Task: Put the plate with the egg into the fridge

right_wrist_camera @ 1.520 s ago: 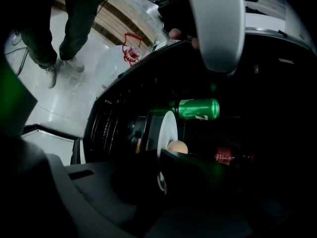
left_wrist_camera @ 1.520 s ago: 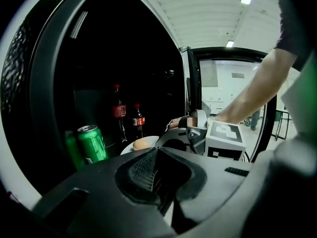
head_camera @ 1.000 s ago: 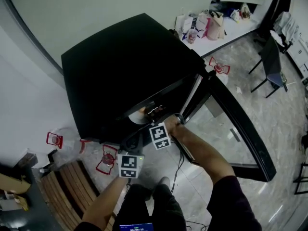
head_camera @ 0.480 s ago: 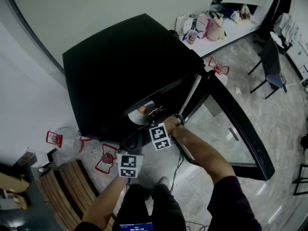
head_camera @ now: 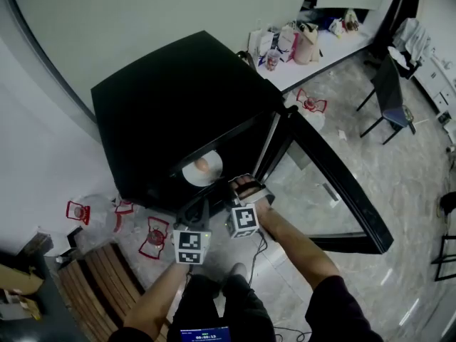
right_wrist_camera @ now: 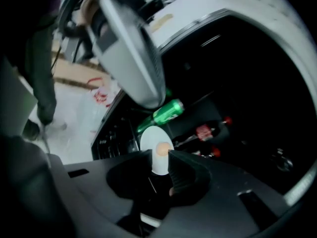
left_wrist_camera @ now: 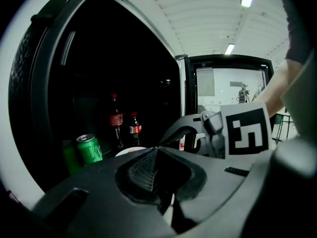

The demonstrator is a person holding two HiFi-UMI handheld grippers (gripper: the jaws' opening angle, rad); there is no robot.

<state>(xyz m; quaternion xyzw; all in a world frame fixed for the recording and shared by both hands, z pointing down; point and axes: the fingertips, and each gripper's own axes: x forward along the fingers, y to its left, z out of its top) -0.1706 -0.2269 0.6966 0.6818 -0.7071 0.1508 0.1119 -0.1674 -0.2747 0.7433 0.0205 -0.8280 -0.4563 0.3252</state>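
**Item:** plate (head_camera: 201, 173), white and round, with one brown egg (head_camera: 202, 164) on it.

**Place:** it lies flat inside the black fridge (head_camera: 164, 98), near the front of the opening. The glass door (head_camera: 335, 184) stands wide open to the right.

**Same compartment:**
- A green can (left_wrist_camera: 89, 148) stands at the left.
- Two red-capped bottles (left_wrist_camera: 116, 119) stand upright farther in, just right of the can.
- The plate sits nearer, right of the can.

**Right claw** (right_wrist_camera: 159, 158): the jaws stand partly apart and have just been opening, with nothing between them. The plate and egg show through the gap, beyond the tips and untouched. In the head view the claw sits just outside the opening, near and right of the plate.

**Left claw** (left_wrist_camera: 157, 155): the jaws are together and hold nothing. It is at the near side of the fridge front, left of the right claw.

**Far right:** a white desk (head_camera: 342, 45) carrying bags (head_camera: 296, 38), and a dark chair (head_camera: 388, 91) on the marble floor (head_camera: 417, 169).
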